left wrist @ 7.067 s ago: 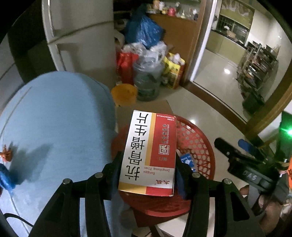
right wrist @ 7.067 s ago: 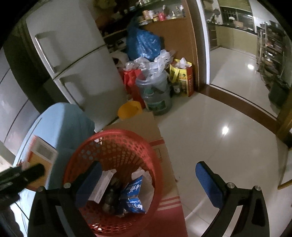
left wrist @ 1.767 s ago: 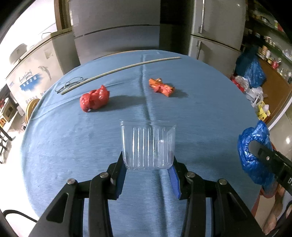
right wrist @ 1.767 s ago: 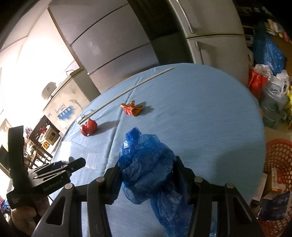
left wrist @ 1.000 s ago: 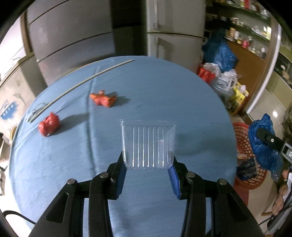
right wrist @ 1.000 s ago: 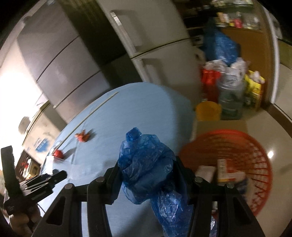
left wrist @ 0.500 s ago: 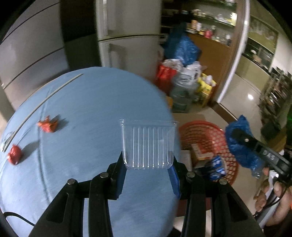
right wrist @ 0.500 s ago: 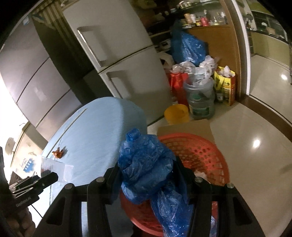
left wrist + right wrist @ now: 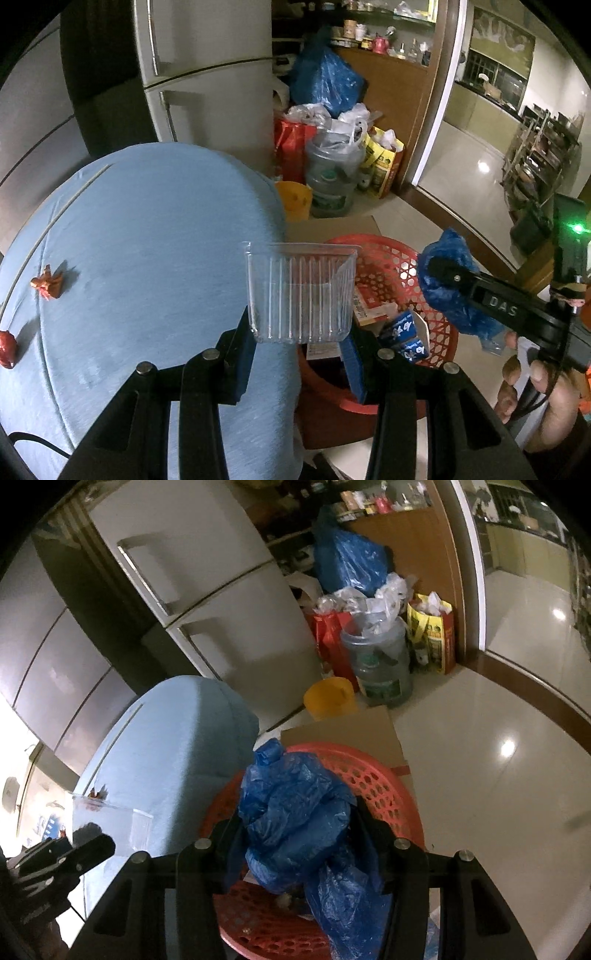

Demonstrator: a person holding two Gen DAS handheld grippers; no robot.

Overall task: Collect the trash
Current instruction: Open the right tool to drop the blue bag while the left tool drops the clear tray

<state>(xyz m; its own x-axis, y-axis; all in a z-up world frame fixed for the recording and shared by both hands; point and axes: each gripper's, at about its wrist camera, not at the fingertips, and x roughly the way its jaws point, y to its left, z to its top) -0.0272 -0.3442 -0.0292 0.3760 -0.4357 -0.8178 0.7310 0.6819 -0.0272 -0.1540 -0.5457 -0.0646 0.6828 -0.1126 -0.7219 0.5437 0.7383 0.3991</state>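
Gripping clear plastic tray (image 9: 299, 295) in left gripper (image 9: 299, 354), blue bag (image 9: 295, 812) in right gripper (image 9: 295, 845), red basket (image 9: 388, 786) below

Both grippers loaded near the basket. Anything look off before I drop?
Nothing wrong with the grips or the red basket, which sits upright. Only leftovers: an orange wrapper and a red wad lie on the blue table, uncollected.
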